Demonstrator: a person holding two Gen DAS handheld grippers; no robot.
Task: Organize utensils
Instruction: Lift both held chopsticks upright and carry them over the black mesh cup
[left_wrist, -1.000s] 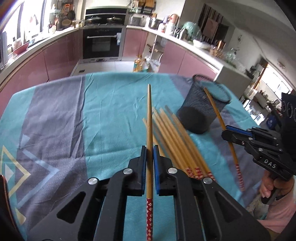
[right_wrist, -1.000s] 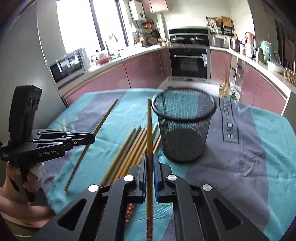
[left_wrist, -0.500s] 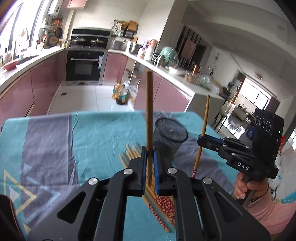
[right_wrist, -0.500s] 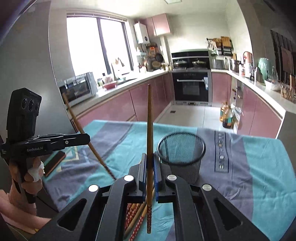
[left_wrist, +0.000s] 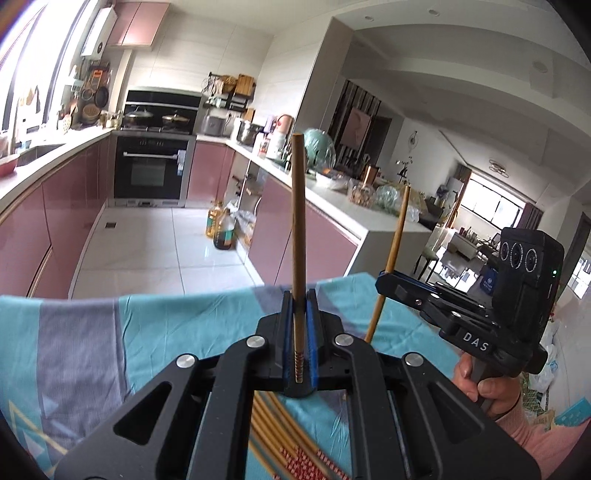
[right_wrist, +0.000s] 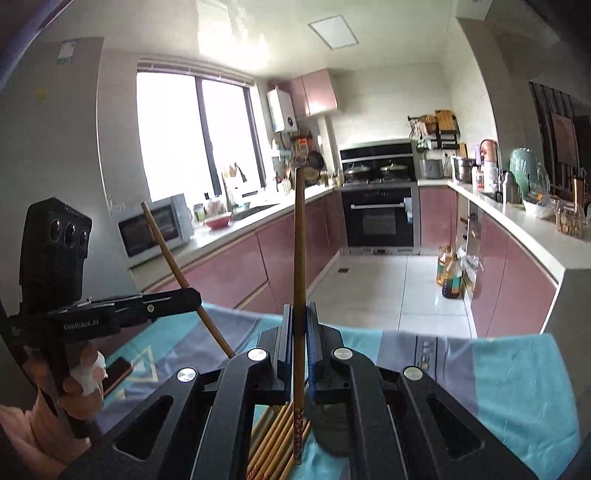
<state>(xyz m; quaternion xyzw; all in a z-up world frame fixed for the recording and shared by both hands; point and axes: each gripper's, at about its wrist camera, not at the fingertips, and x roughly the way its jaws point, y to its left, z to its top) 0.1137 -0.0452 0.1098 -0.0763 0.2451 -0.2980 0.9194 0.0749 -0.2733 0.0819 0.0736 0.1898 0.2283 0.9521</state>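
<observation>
While both grippers are held up above the tablecloth, one chopstick is clamped in each. In the left gripper a single wooden chopstick is pinched between the blue pads, standing pretty much upright, with its red-patterned end seen low between the fingers. Same deal on the other side: the right gripper is clamped on its own chopstick, which points up and sticks out below the fingers, patterned end down.

From the left wrist view, the right gripper is seen off to the right of the tablecloth, gripped by a hand in a pink sleeve. From the right wrist view, the left gripper is seen over the tablecloth's left edge, its chopstick tilted.

The rest of the chopsticks are left lying in a loose bundle on the tablecloth, right under the raised grippers. A bit of the black mesh holder is glimpsed beside that bundle, mostly hidden behind the right gripper. A dark phone is lying near the tablecloth's left edge.
</observation>
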